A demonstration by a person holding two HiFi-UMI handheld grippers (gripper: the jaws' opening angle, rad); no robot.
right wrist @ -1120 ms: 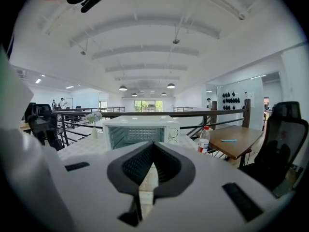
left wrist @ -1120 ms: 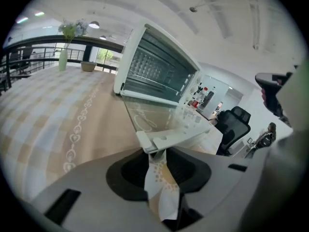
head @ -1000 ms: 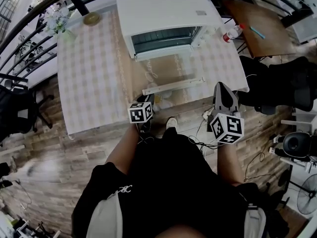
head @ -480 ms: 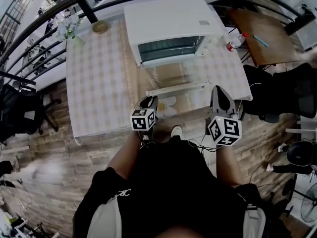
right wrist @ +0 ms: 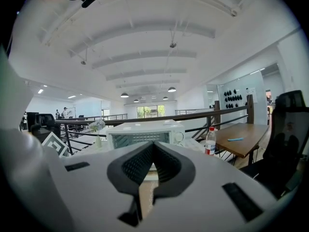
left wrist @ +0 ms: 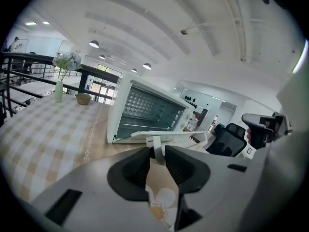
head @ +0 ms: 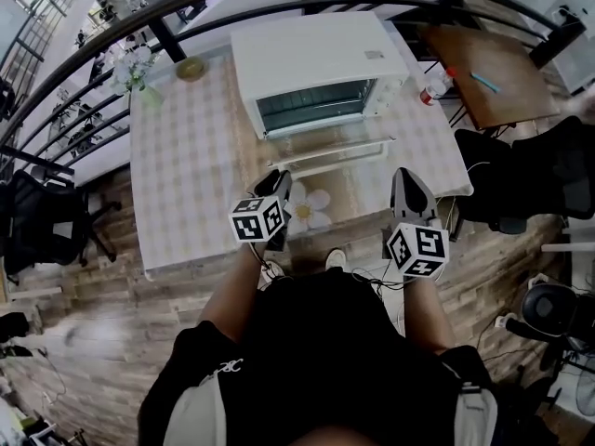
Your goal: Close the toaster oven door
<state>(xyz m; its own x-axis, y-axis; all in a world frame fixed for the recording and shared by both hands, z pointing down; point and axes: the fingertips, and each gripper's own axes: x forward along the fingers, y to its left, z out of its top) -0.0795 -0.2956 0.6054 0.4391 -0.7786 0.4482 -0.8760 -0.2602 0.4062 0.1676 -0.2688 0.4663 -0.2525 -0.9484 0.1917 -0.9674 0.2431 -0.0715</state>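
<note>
The white toaster oven (head: 316,59) stands at the back of the checked table (head: 186,175), its glass door (head: 325,147) folded down flat with the handle bar (head: 339,161) along the front edge. My left gripper (head: 279,182) is at the handle's left end. In the left gripper view its jaws (left wrist: 157,151) are opening, and the handle's white post shows in the gap at the tips; no press on it is visible. My right gripper (head: 406,182) hovers near the table's front right, short of the door. Its jaws (right wrist: 153,144) meet at the tips with nothing in them.
A vase of flowers (head: 138,68) and a small bowl (head: 191,67) sit at the table's far left. A bottle (head: 435,86) stands right of the oven. A brown table (head: 483,68) and black chairs (head: 530,175) are to the right, a dark railing behind.
Both grippers have moved forward over the table's front edge toward the oven. The left one has come up to the handle's left end. The door still lies flat.
</note>
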